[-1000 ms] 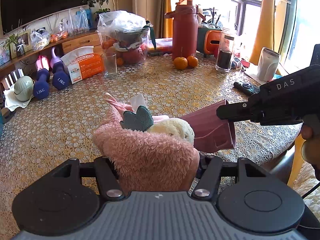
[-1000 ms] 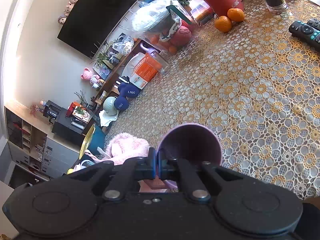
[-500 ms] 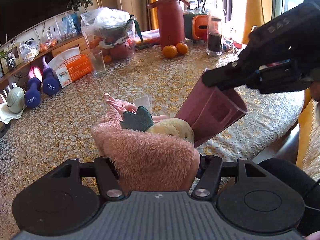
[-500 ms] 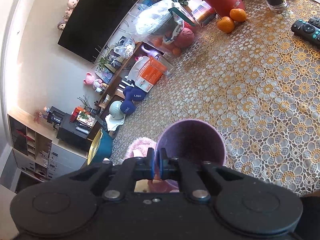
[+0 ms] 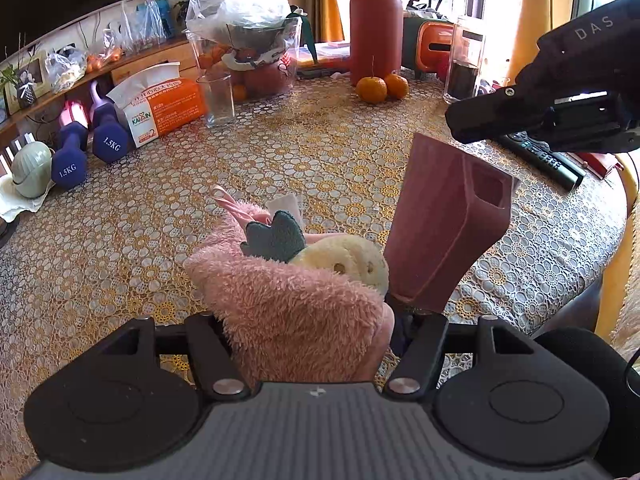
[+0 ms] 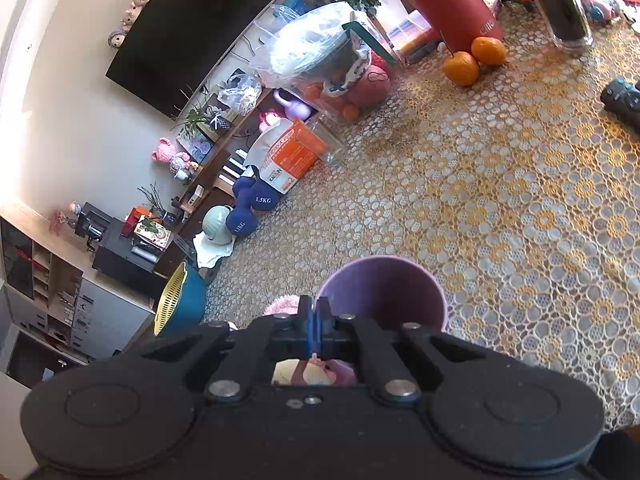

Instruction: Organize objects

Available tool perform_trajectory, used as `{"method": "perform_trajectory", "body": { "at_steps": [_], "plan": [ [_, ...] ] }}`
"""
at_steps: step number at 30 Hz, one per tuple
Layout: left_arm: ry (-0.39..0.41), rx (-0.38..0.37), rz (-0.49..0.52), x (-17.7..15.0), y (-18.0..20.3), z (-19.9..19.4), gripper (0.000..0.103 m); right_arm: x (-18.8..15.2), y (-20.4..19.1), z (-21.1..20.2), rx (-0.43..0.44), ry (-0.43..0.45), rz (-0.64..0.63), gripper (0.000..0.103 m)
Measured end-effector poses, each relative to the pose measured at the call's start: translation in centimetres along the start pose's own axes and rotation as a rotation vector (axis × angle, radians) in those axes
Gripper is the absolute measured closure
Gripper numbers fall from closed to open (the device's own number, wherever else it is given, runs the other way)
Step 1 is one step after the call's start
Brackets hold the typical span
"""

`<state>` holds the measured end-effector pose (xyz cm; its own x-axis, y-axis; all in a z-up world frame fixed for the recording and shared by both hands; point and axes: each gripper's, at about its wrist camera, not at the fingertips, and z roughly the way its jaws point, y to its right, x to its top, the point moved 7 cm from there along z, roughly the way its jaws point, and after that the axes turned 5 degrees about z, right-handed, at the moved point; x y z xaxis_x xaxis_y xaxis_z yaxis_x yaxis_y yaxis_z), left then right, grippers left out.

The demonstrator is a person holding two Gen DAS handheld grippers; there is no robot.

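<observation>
Lace-covered, the bench point(image 5: 360, 152) carries most of the clutter along its far side: a red flask point(image 5: 374, 24), a bagged bowl of fruit point(image 5: 248, 40), a tissue box point(image 5: 160, 104), two dumbbells point(image 5: 88, 148), a glass point(image 5: 218, 98), two oranges point(image 5: 382, 88) and, far right, a remote point(image 5: 540, 158). None of that looks sorted yet, so I judge the organizing to be at an early stage.

Near the front edge, the left gripper point(image 5: 308, 340) has its fingers closed on a pink fluffy toy point(image 5: 296, 312) with a yellow face and a green leaf; the toy hangs just above the cloth. Touching it on the right is a mauve cup point(image 5: 444, 232), tilted, its rim pinched by the right gripper point(image 6: 314, 322), whose blue pads are nearly together on the wall. In the right wrist view the cup's mouth point(image 6: 384, 296) looks empty, with the toy just left of and below it.

Both task things are thus in hand but not joined. What seems left is getting the toy into the cup, setting the cup down, then dealing with the far clutter.
</observation>
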<state>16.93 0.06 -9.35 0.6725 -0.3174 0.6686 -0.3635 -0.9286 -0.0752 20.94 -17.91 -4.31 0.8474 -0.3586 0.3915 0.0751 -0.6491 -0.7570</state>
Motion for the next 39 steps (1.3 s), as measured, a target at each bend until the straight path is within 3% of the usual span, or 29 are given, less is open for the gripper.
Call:
{"method": "perform_trajectory", "body": {
  "at_steps": [8,16,20,24,26,32,37,39],
  "plan": [
    [0.033,-0.019,-0.026,-0.8,-1.4,-1.6,0.027,-0.2,-2.5,2.8,-0.042,-0.040,-0.097,0.100],
    [0.085,-0.027,-0.104,-0.8,-2.7,-3.2,0.027,-1.0,-2.3,2.9,-0.077,-0.049,-0.148,0.095],
    [0.121,-0.037,-0.106,-0.5,-2.6,-4.3,0.027,-0.9,-3.4,1.2,-0.079,-0.062,-0.276,0.085],
    [0.142,-0.024,-0.104,-0.5,-2.7,-4.9,0.027,-0.7,-3.7,-0.3,-0.134,-0.089,-0.433,0.069],
    [0.129,-0.014,-0.105,-0.6,-2.7,-4.4,0.026,-0.5,-3.3,-0.7,-0.167,-0.105,-0.478,0.067],
    [0.080,-0.018,-0.076,-0.9,-1.8,-2.1,0.025,-1.3,-2.4,0.1,-0.187,-0.194,-0.508,0.065],
    [0.077,-0.034,-0.085,-0.5,-1.3,-0.9,0.026,-1.7,-2.0,1.0,-0.247,-0.162,-0.500,0.066],
    [0.083,-0.051,-0.085,-0.3,-0.9,-0.9,0.039,-1.9,-1.6,1.6,-0.241,-0.192,-0.476,0.067]
  ]
}}
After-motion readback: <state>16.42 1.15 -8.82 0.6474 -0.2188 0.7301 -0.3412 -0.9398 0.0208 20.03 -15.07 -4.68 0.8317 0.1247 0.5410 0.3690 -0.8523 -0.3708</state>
